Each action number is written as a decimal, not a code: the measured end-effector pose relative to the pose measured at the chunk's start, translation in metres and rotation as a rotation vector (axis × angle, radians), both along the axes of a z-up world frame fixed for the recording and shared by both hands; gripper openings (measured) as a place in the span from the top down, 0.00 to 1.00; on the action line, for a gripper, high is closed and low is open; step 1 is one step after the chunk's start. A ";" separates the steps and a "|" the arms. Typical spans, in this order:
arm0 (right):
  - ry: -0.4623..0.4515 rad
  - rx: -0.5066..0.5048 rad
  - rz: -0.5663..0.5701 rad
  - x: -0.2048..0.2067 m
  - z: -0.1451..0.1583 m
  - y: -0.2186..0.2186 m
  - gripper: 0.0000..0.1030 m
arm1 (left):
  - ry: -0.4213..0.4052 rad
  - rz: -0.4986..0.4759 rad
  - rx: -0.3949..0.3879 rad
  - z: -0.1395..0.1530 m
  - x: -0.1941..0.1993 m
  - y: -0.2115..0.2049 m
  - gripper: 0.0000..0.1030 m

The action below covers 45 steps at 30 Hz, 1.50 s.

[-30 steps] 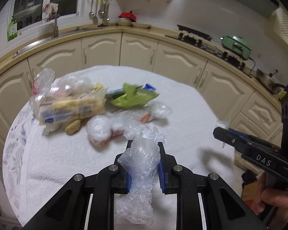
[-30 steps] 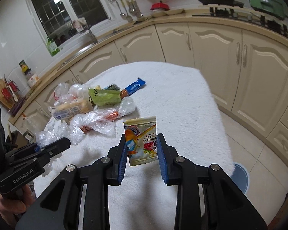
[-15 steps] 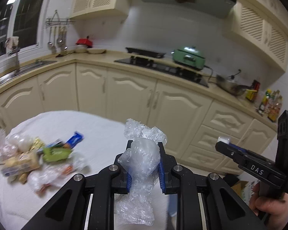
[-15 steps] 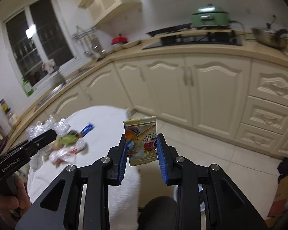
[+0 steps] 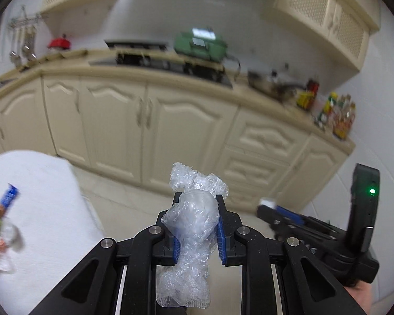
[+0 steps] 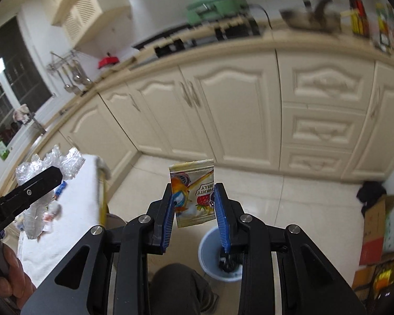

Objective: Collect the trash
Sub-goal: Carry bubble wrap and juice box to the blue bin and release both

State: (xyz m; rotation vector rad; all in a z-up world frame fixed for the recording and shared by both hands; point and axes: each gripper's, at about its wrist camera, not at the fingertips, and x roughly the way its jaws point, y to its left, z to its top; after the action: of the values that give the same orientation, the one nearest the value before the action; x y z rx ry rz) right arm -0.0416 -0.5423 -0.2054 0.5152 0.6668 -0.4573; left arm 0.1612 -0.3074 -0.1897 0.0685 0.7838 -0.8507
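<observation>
I have both tongs loaded. My left tongs (image 5: 197, 225) are clamped on a crumpled clear plastic wrap (image 5: 191, 236), which stands up between the pads and hangs below them. My right tongs (image 6: 193, 210) are clamped on a flat fruit-jelly sachet (image 6: 193, 197), held upright with its long axis running up out of the grip.

What matters now is the bin. A pale blue bucket (image 6: 210, 260) sits on the floor just below and slightly right of my right tongs, partly hidden behind the right pad, with something dark inside. In the left wrist view I cannot see it at all; that side faces the cabinets, with the white-covered worktop (image 5: 39, 210) and the remaining litter off to its left.

So I judge the right hand is nearer the bucket and should drop its sachet first.
</observation>
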 end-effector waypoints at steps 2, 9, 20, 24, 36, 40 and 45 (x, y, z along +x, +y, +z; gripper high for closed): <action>0.030 0.050 -0.005 0.004 -0.024 -0.013 0.72 | 0.049 -0.018 0.035 -0.020 0.015 -0.017 0.82; 0.110 0.180 -0.014 0.017 -0.090 -0.039 0.71 | 0.178 -0.050 0.160 -0.067 0.072 -0.077 0.82; 0.184 0.326 -0.049 0.025 -0.149 -0.062 0.50 | 0.210 -0.035 0.300 -0.096 0.124 -0.144 0.22; 0.175 0.324 -0.073 0.017 -0.145 -0.061 0.29 | 0.163 -0.001 0.314 -0.088 0.132 -0.147 0.09; 0.127 0.263 -0.137 0.008 -0.098 -0.043 0.00 | 0.017 0.044 0.234 -0.034 0.104 -0.122 0.01; 0.082 0.222 -0.115 0.008 -0.068 -0.027 0.00 | -0.035 0.065 0.178 -0.005 0.087 -0.073 0.01; 0.017 0.150 -0.068 0.017 -0.021 0.001 0.00 | -0.104 0.108 0.105 0.024 0.038 0.012 0.01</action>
State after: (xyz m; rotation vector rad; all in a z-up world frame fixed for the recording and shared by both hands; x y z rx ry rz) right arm -0.0244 -0.5411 -0.2261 0.6781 0.7047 -0.4787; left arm 0.1996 -0.2950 -0.1652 0.1610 0.7271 -0.6984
